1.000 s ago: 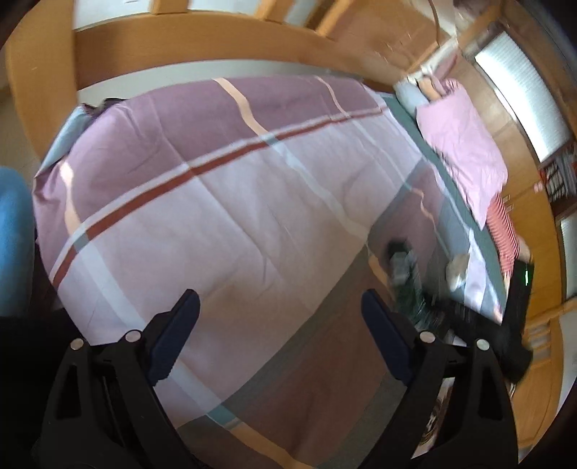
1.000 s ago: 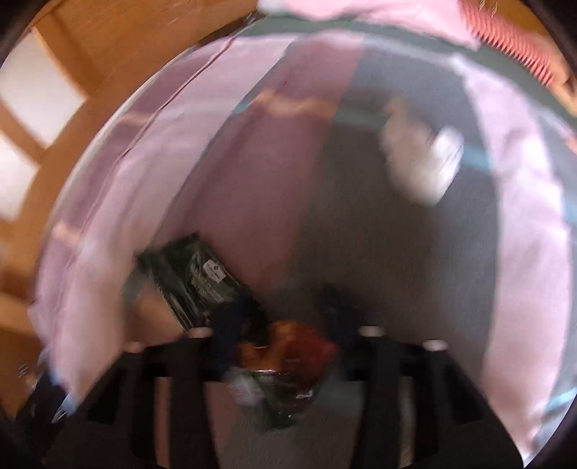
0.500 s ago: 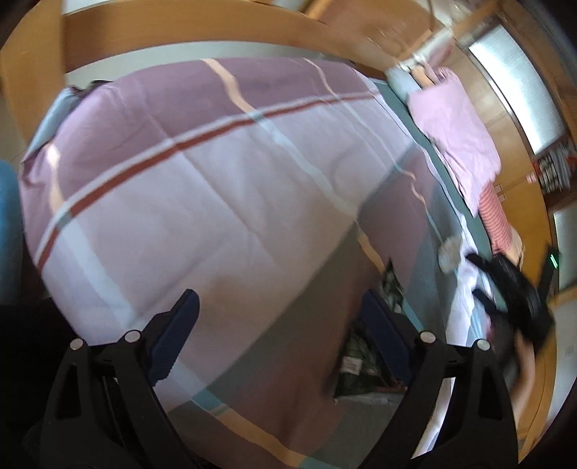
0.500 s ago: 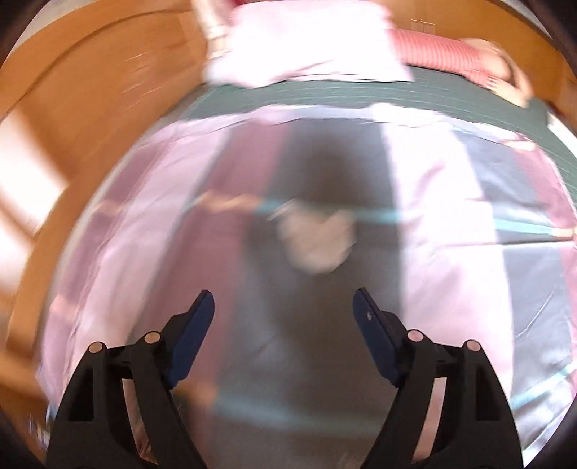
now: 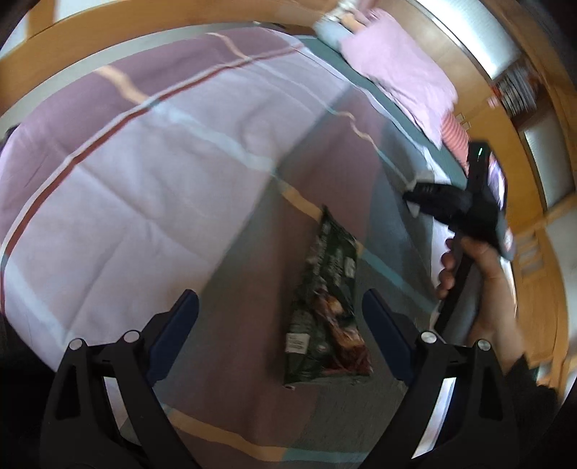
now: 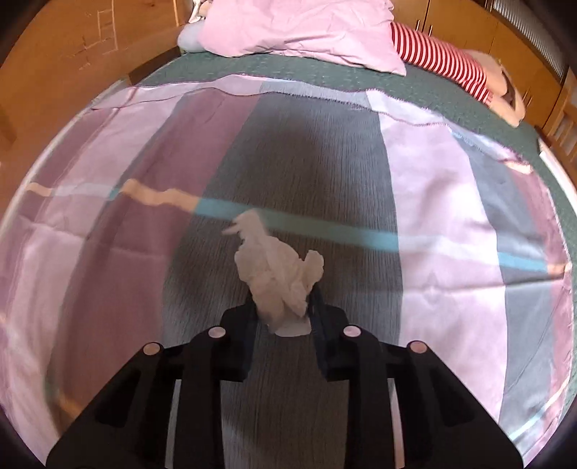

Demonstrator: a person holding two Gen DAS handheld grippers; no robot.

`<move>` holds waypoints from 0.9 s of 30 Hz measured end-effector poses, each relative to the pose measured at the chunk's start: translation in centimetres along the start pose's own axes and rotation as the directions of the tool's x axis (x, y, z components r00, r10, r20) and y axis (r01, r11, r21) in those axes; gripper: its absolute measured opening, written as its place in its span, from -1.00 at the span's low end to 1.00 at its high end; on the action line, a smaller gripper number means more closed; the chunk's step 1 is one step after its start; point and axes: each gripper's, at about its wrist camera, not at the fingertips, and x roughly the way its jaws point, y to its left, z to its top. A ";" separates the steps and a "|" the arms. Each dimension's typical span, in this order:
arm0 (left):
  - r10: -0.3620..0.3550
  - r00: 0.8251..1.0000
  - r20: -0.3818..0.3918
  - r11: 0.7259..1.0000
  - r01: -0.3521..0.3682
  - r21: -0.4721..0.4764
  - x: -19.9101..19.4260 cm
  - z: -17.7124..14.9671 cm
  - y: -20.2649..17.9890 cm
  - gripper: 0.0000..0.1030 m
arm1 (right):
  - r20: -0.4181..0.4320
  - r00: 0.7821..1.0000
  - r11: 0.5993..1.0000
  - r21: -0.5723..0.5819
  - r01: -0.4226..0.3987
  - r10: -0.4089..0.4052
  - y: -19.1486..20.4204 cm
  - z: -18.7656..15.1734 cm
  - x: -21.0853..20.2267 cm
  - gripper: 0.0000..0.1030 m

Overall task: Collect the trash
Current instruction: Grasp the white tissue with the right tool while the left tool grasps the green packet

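Note:
A crumpled white tissue [image 6: 279,277] sits between the closed fingers of my right gripper [image 6: 282,310] over the striped bedspread [image 6: 450,216]. A dark green snack wrapper [image 5: 330,310] lies flat on the bedspread [image 5: 144,173], just ahead of my left gripper [image 5: 279,310] and nearer its right finger. The left gripper is open and empty above the bed. The right gripper [image 5: 414,202] also shows in the left wrist view, held in a hand at the right.
A pink pillow [image 6: 299,32] and a red-and-white striped cloth [image 6: 440,61] lie at the head of the bed on a green sheet [image 6: 324,79]. Wooden walls and cabinets [image 5: 533,252] surround the bed.
My right gripper let go of the wrapper, moved to the tissue and shut on it. My left gripper swung right, so the wrapper now lies between its fingers' line of sight.

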 end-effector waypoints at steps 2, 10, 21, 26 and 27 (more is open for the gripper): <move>-0.003 1.000 -0.011 0.999 0.004 0.044 0.2 -0.1 -0.7 0.78 | 0.003 0.999 0.999 -0.006 -0.038 0.038 -0.4 -0.9 -2.0 -0.46; 0.077 0.997 0.004 0.963 -0.075 0.258 1.8 -0.5 -5.2 0.80 | -0.016 0.999 0.990 -0.133 -0.042 0.041 -2.0 -8.0 -10.4 -0.46; 0.156 0.987 -0.044 0.892 -0.122 0.435 5.4 -1.4 -7.1 0.12 | -0.001 0.998 0.989 -0.137 -0.060 0.060 -4.9 -16.2 -18.0 -0.46; 0.142 0.990 -0.021 0.885 -0.117 0.450 4.4 -2.0 -6.6 -0.25 | 0.025 0.998 0.994 -0.094 -0.053 0.056 -5.8 -18.1 -20.0 -0.46; 0.122 0.992 -0.017 0.893 -0.102 0.438 3.9 -2.0 -6.3 -0.26 | 0.033 0.998 0.995 -0.086 -0.056 0.059 -5.9 -18.4 -20.4 -0.46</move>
